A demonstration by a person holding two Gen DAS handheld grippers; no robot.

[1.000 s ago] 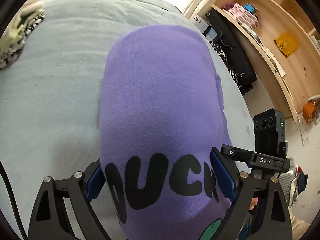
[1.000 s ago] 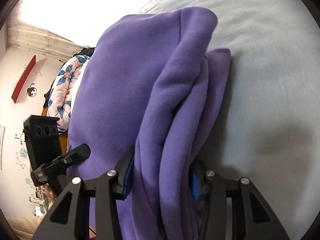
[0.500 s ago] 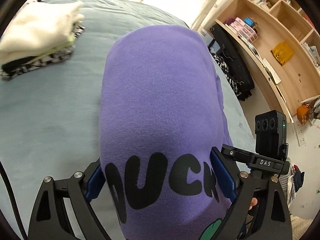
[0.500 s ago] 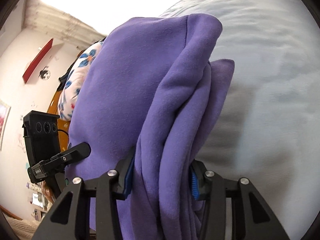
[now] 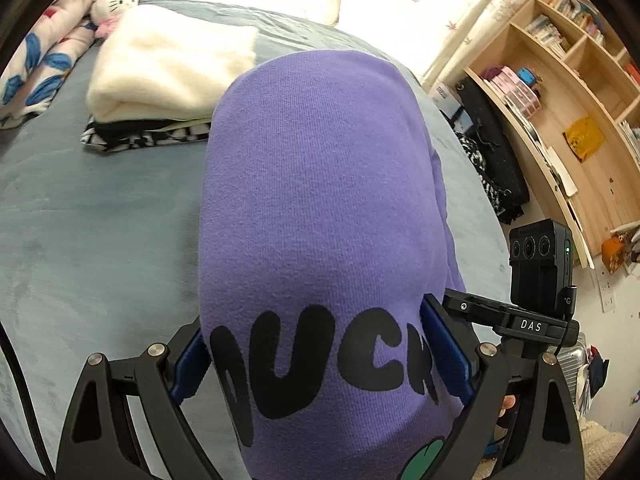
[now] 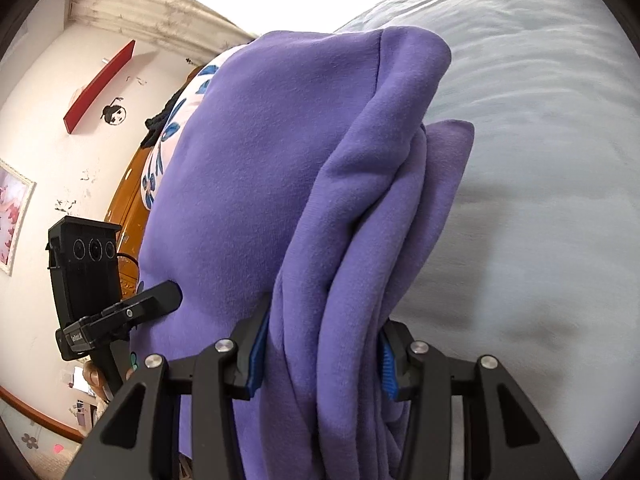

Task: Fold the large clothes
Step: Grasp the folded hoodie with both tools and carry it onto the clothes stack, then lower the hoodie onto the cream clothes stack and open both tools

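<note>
A folded purple sweatshirt [image 5: 316,180] with black lettering hangs above the grey-blue bed [image 5: 80,240], carried between both grippers. My left gripper [image 5: 316,344] has its jaws set wide, the blue pads pressing on both sides of the thick bundle. In the right wrist view my right gripper [image 6: 320,356] is shut on the layered edge of the purple sweatshirt [image 6: 260,152], whose folds bunch between the pads. Below it lies the bed [image 6: 540,160]. Each wrist view shows the other gripper's camera unit beside the garment.
A stack of folded clothes [image 5: 168,68], white on top and black-and-white patterned below, sits on the bed ahead at the left. Behind it are a plush toy [image 5: 112,4] and a floral quilt [image 5: 36,60]. A wooden shelf [image 5: 560,100] and a black bag [image 5: 492,152] stand right of the bed.
Both grippers have carried the sweatshirt up and across the bed. The stack of folded clothes has come from the left edge well into the left wrist view. Both grips are unchanged.
</note>
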